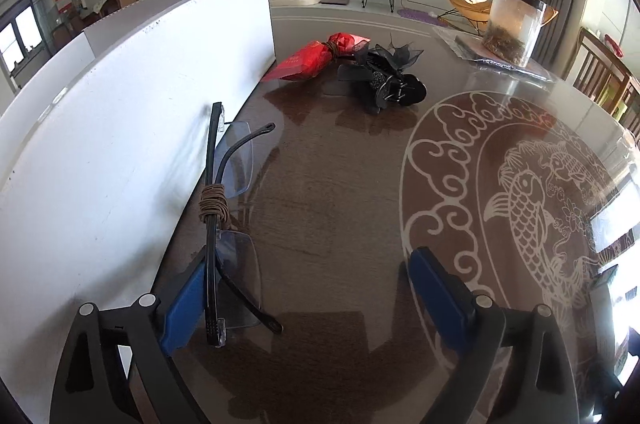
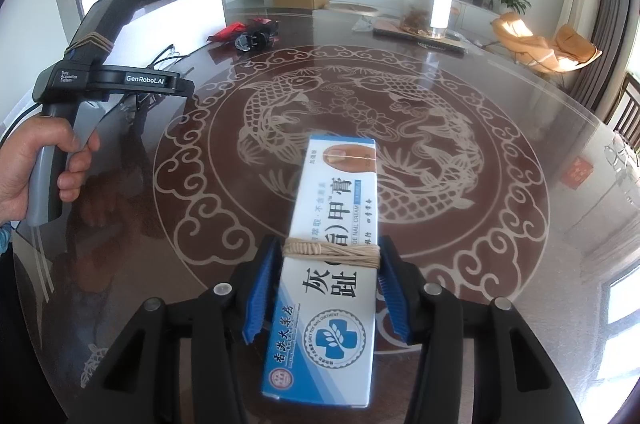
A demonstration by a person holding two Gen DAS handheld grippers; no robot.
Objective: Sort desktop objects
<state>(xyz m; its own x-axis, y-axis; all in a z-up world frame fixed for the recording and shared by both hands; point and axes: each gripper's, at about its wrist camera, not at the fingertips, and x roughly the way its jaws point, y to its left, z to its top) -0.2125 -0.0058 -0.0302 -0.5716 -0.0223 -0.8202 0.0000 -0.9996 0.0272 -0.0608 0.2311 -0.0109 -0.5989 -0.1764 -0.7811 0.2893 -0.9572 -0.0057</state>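
My left gripper (image 1: 312, 288) is open, low over the table. A pair of rimless glasses (image 1: 228, 220) with black temples bound by brown cord lies against its left blue pad (image 1: 182, 308), beside a white box wall (image 1: 132, 128). My right gripper (image 2: 324, 288) is shut on a white and blue nail cream box (image 2: 332, 244) wrapped with a rubber band, held just above the table. A red packet (image 1: 310, 60) and a black clip with black mesh (image 1: 390, 80) lie farther back. The left gripper body (image 2: 104, 80) shows in the right wrist view, held by a hand.
The round glass table (image 2: 400, 112) has a carved fish pattern. A clear jar (image 1: 514, 24) with dried bits stands on a plastic bag at the far right. Wooden chairs (image 1: 604, 80) stand at the table's right edge.
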